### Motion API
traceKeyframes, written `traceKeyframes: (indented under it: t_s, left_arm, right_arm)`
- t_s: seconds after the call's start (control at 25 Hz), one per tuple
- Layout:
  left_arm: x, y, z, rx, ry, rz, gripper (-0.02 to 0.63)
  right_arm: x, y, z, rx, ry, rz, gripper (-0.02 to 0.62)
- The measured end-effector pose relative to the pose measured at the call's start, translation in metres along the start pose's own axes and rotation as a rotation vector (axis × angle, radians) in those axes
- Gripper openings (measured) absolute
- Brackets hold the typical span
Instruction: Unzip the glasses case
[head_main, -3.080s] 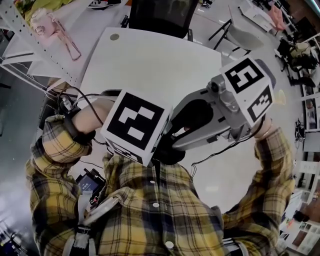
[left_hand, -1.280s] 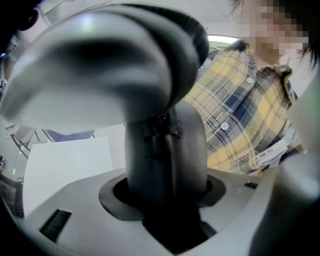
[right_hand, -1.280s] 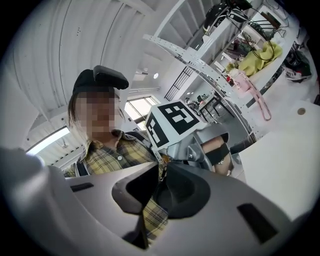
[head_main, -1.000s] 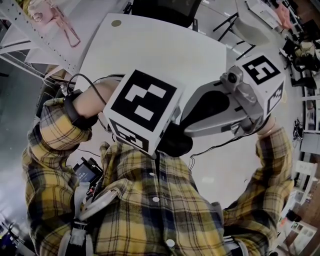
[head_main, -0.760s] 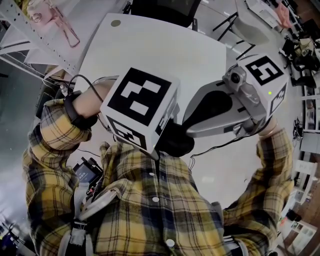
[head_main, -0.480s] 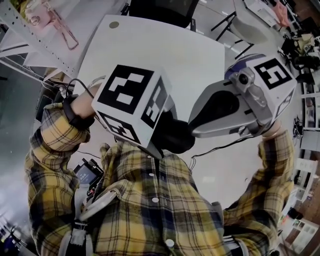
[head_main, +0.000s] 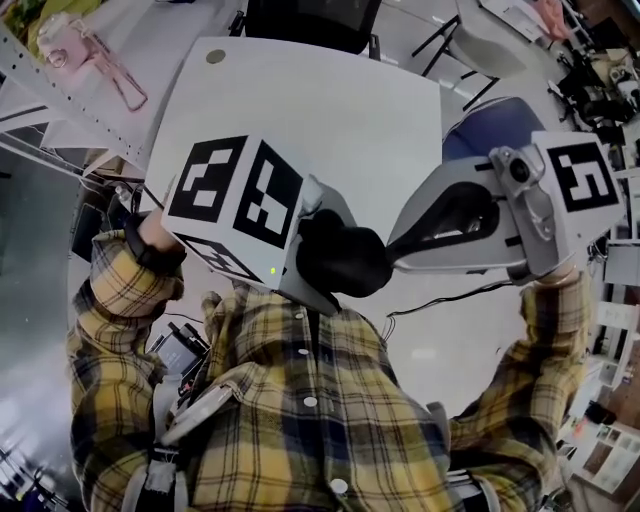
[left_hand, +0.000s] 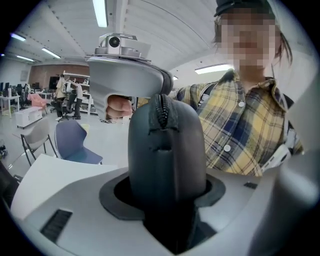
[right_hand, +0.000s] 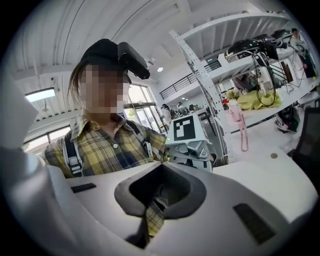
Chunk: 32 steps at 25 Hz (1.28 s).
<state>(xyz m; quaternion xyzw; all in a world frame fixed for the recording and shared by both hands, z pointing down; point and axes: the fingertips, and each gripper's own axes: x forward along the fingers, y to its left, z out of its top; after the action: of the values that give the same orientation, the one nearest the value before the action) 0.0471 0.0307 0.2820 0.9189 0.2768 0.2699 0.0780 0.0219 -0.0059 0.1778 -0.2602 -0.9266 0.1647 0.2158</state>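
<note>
A dark glasses case (head_main: 340, 260) is held close in front of my plaid shirt. My left gripper (head_main: 322, 262) is shut on it. In the left gripper view the case (left_hand: 167, 150) stands upright between the pale jaws of that gripper (left_hand: 167, 205), its zipper (left_hand: 160, 112) running over the top. My right gripper (head_main: 392, 255) comes in from the right, shut, with its tips against the case's end. In the left gripper view the right gripper (left_hand: 161, 96) meets the zipper line at the top; the pull is hidden between its tips. The right gripper view shows those jaws (right_hand: 150, 212) pressed together.
A white table (head_main: 320, 110) lies beyond the grippers. A blue chair (head_main: 490, 115) stands at its right and a black chair (head_main: 310, 20) at its far side. A metal shelf with a pink object (head_main: 90, 60) is at the upper left. A cable (head_main: 440, 300) trails under the right gripper.
The left gripper has turned and shifted left, its cube now showing two faces. The right gripper has swung out to the right, so more of the case shows between them.
</note>
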Motion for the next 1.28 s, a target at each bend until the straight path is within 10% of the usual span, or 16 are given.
traceKeyframes:
  t_s: [0.44, 1.28]
  left_arm:
    - [0.006, 0.017, 0.014, 0.009, -0.153, 0.079, 0.245]
    - [-0.007, 0.028, 0.046, -0.103, -0.622, -0.031, 0.245]
  right_arm:
    - [-0.009, 0.004, -0.011, -0.168, 0.111, -0.230, 0.000]
    - [-0.023, -0.001, -0.024, -0.406, 0.133, -0.588, 0.000]
